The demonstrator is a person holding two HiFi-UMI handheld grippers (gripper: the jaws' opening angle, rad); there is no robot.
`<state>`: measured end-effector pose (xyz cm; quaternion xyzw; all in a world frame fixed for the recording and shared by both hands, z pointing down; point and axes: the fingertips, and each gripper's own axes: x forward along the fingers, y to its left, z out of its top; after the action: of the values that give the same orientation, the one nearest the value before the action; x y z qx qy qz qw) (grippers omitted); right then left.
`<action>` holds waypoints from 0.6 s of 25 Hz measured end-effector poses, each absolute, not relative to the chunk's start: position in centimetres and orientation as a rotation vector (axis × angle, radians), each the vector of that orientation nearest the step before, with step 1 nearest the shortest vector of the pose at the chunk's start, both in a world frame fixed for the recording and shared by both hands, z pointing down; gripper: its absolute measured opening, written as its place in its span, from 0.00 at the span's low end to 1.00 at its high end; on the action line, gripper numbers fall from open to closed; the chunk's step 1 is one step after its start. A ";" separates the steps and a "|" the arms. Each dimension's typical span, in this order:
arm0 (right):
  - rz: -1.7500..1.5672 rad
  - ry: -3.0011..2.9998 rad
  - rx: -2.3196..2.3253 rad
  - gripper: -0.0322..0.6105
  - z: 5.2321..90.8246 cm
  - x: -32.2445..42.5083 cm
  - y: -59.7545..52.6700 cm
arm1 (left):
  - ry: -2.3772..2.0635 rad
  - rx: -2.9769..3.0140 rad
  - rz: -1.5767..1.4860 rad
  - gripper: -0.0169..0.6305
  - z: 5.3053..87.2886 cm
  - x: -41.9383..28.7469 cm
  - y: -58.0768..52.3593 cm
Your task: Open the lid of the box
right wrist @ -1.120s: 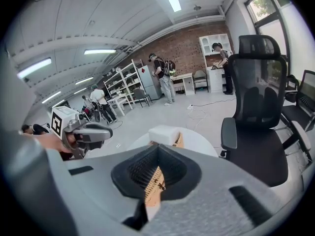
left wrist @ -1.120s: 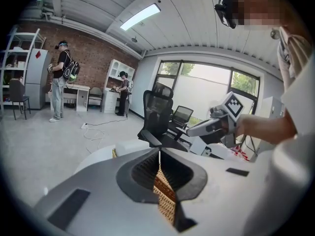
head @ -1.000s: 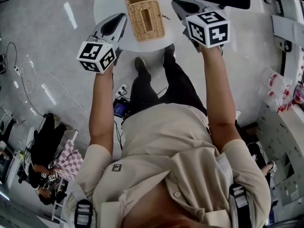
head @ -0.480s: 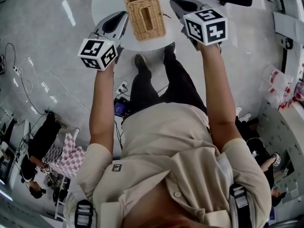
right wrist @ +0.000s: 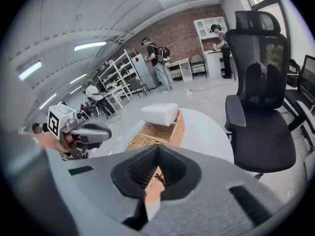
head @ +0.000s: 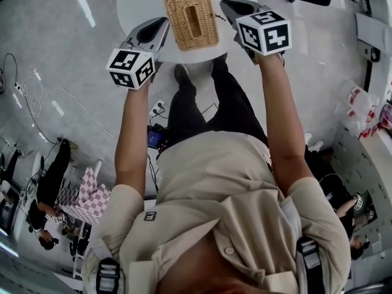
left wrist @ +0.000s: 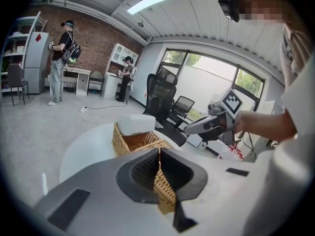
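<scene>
The head view looks steeply down; the 2 gripper views face inward from opposite sides, all sharing the box point(head: 191, 18).

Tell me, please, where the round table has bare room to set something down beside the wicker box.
The table is bare left of the wicker box, out to the rim, and right of it, toward the office chair. The middle is taken by the box, and the near edge is crowded by the left gripper and right gripper.

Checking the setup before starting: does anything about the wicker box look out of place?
A white block sits perched on top of the far end of the wicker box rather than down inside it. Nothing looks spilled or damaged.
</scene>
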<state>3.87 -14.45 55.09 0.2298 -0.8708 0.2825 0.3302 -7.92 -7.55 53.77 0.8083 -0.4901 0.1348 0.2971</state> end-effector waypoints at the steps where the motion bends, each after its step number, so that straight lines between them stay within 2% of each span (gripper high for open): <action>1: 0.745 -2.272 0.596 0.04 55.3 3.9 -14.4 | -1.296 2.146 0.364 0.05 54.0 -7.8 -7.4; 15: 0.766 -2.239 0.606 0.04 57.2 3.7 -16.1 | -1.324 2.133 0.373 0.05 54.7 -10.0 -9.9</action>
<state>3.73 -16.09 57.20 0.2332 -0.8611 0.2945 0.3425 -10.02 -9.87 54.69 0.8025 -0.4981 0.1404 0.2971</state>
